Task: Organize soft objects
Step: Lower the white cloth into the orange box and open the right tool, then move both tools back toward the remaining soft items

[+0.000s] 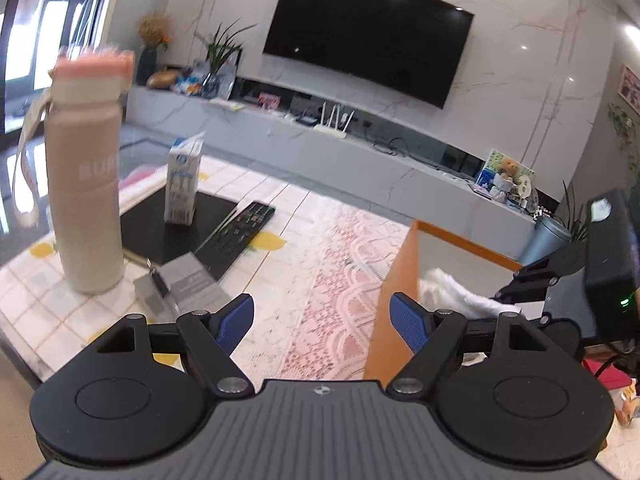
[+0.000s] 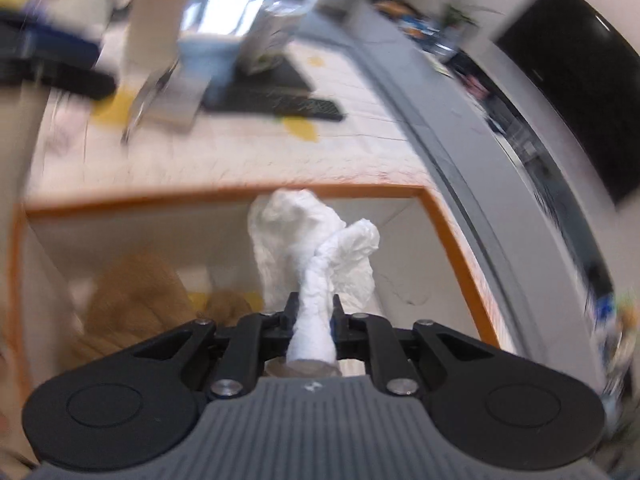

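Tiled in a pale pattern, the surface (image 1: 304,232) carries an orange-rimmed box (image 2: 448,216) over which a twisted white cloth (image 2: 316,256) is pinched by the right tongs (image 2: 314,308), best lowered inside before release, while the left tongs (image 1: 322,316) are held wide and empty.

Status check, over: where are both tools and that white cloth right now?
Left tool open, empty, over the table. Right tool shut on white cloth, above the orange-rimmed box. Brown soft item already inside; nothing blocking the drop.

Pink bottle (image 1: 86,184), carton (image 1: 182,182), remote (image 1: 236,236), perhaps a booklet (image 1: 192,280).
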`<state>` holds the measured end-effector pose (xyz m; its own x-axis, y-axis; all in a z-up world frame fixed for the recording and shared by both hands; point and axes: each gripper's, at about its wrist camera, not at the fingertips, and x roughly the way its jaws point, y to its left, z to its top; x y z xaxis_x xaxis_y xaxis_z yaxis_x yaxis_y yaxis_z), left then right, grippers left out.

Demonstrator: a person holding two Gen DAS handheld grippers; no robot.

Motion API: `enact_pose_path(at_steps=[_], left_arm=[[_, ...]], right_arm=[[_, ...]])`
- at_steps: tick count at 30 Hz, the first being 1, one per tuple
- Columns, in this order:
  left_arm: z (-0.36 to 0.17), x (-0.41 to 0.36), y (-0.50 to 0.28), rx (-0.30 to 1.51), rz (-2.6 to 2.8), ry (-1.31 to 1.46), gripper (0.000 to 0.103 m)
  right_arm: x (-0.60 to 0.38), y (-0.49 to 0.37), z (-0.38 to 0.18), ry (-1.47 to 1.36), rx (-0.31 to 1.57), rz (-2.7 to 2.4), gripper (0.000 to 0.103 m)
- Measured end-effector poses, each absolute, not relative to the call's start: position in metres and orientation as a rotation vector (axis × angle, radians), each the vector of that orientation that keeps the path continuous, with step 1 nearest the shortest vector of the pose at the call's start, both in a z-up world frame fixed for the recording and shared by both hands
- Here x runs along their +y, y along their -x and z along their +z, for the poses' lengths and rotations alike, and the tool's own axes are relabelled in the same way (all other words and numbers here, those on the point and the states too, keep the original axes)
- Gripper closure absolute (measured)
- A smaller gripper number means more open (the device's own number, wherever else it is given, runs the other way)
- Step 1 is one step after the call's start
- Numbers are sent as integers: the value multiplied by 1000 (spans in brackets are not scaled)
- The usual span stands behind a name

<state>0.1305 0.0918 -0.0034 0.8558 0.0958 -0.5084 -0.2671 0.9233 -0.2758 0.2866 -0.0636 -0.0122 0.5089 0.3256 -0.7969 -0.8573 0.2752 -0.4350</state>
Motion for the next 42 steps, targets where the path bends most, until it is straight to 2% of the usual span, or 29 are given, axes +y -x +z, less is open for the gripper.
enact_pose_path(at_steps=[7,9,11,13,17,18,20,21,27,32,42], left_arm=[[-24,120,-132,539,263,399,13],[-31,129,-134,573,294,440,14],[-35,131,-135,590,344,426,16],[-36,131,-133,594,360,405,16],[-33,136,-129,598,350,438,16],[-31,137,-127,596,347,447,16],[-28,138,-124,591,343,460,16],[-25,138,-122,590,339,468,16],[-2,128,-111,560,284,497,15],[25,119,-98,522,225,606,15],[87,50,-84,441,152,503,15]], right_arm=[[-61,-310,-40,1012,774,896,89],[-60,-310,-47,1027,797,898,80],[-59,-307,-53,1039,781,872,67],[-59,-305,-53,1035,778,847,60],[-55,-303,-42,1011,779,757,33],[-56,-301,-37,1008,766,750,29],[-56,-296,-28,1018,730,723,11],[-57,-293,-23,1016,716,711,8],[-67,-280,11,927,720,674,5],[-79,-258,40,885,638,615,5],[-151,-239,123,567,550,382,3]])
